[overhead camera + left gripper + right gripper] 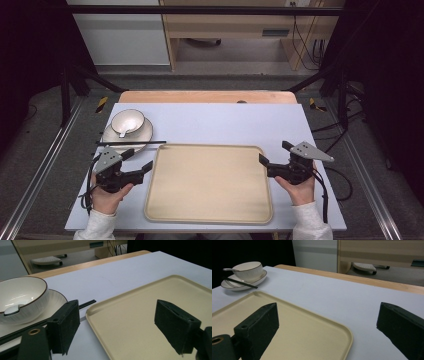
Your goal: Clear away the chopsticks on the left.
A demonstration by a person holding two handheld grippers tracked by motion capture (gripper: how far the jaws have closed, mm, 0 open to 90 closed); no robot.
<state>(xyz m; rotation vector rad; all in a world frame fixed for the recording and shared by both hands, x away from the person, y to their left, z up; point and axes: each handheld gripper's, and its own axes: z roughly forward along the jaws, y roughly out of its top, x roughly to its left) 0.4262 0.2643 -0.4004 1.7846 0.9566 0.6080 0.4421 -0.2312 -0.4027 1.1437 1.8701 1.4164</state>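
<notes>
A beige tray (209, 182) lies bare in the middle of the pale table. At the back left a white bowl (127, 121) with a dark rim sits on a white plate (143, 134), with a spoon (12, 309) inside the bowl. Black chopsticks (131, 143) lie across the plate's near edge. My left gripper (138, 160) hovers open at the tray's left rim, one jaw over the tray (140, 305), the other near the plate (57, 298). At the tray's right rim my right gripper (275, 153) is open, nothing between its jaws.
The table's wooden back edge (207, 96) runs behind the white surface. Beyond it are a grey floor and a wooden cabinet (235, 25). Black frame posts (66, 90) stand at both sides. Bare table surface lies behind the tray.
</notes>
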